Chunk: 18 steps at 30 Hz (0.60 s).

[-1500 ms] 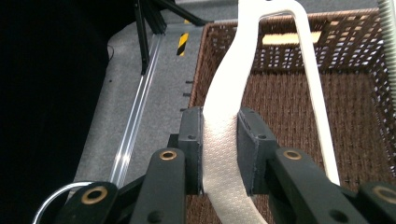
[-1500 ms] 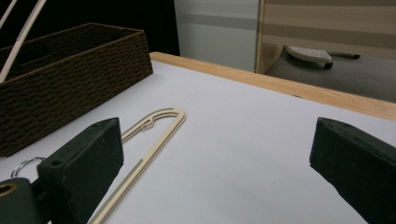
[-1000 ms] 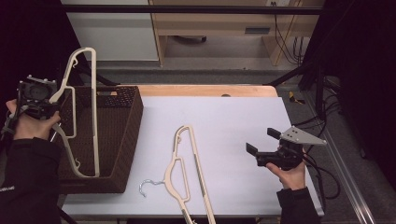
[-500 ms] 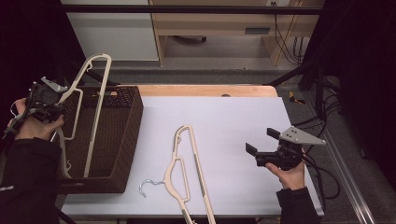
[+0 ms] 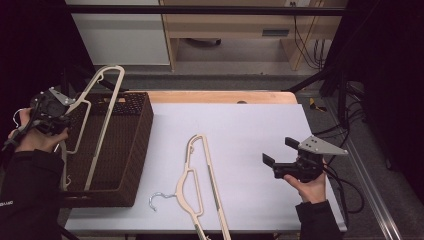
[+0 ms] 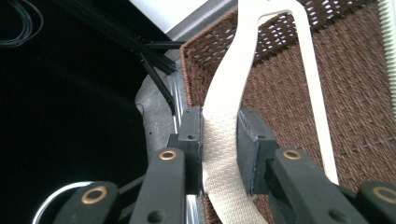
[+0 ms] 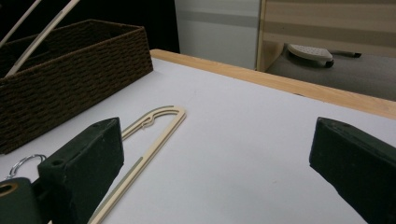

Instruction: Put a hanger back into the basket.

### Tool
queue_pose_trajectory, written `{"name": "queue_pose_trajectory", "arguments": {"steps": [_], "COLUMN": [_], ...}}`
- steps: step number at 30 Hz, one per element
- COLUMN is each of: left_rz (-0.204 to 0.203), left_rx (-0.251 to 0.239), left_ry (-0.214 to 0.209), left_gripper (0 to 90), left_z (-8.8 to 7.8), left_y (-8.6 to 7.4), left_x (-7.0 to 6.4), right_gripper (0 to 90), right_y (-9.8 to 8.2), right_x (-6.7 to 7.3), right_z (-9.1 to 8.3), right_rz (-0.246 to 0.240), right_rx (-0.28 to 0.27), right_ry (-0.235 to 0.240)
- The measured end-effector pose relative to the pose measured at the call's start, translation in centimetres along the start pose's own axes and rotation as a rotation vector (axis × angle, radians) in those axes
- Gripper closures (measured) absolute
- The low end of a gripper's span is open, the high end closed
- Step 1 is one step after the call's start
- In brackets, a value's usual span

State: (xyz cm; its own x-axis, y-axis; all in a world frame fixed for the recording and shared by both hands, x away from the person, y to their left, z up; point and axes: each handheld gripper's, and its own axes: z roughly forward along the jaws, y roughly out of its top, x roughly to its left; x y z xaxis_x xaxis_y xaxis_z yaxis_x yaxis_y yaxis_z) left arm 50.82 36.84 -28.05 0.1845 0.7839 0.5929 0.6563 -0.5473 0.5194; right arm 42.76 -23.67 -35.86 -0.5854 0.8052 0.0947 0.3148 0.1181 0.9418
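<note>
High view: left gripper point(image 5: 67, 107) fingers clamped on hanger point(image 5: 100, 115), raised over basket point(image 5: 142, 130)

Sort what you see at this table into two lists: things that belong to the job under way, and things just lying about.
Part of the job:
- left gripper, clamped on a cream hanger
- wicker basket, the held hanger over it
- second hanger flat on the white table
- right gripper, open and empty

Just lying about:
- wooden cabinet behind the table
- cables on the floor
</note>
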Motion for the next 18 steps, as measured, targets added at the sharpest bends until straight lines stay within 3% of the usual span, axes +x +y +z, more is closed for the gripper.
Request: {"name": "queue_pose_trajectory", "arguments": {"steps": [7, 9, 13, 18], "left_rz": [0.053, 0.083, 0.193, 0.237], "left_rx": [-0.007, -0.014, 0.006, 0.016], "left_ry": [-0.002, -0.003, 0.039, 0.055], "left_gripper": [72.8, 72.8, 72.8, 72.8], "left_z": [0.2, 0.1, 0.2, 0.5], "left_y": [0.0, 0.2, 0.9, 1.5], "left_x": [-0.6, -0.9, -2.1, -2.6], "right_gripper": [3.4, 3.4, 3.4, 3.4], "right_y": [0.0, 0.0, 0.0, 0.0], "right_x": [0.0, 0.1, 0.0, 0.0], "right_z": [0.1, 0.1, 0.1, 0.1], "right_rz": [0.000, 0.003, 0.002, -0.002], "right_rx": [0.002, 0.001, 0.001, 0.004], "right_ry": [0.001, -0.001, 0.000, 0.002]}}
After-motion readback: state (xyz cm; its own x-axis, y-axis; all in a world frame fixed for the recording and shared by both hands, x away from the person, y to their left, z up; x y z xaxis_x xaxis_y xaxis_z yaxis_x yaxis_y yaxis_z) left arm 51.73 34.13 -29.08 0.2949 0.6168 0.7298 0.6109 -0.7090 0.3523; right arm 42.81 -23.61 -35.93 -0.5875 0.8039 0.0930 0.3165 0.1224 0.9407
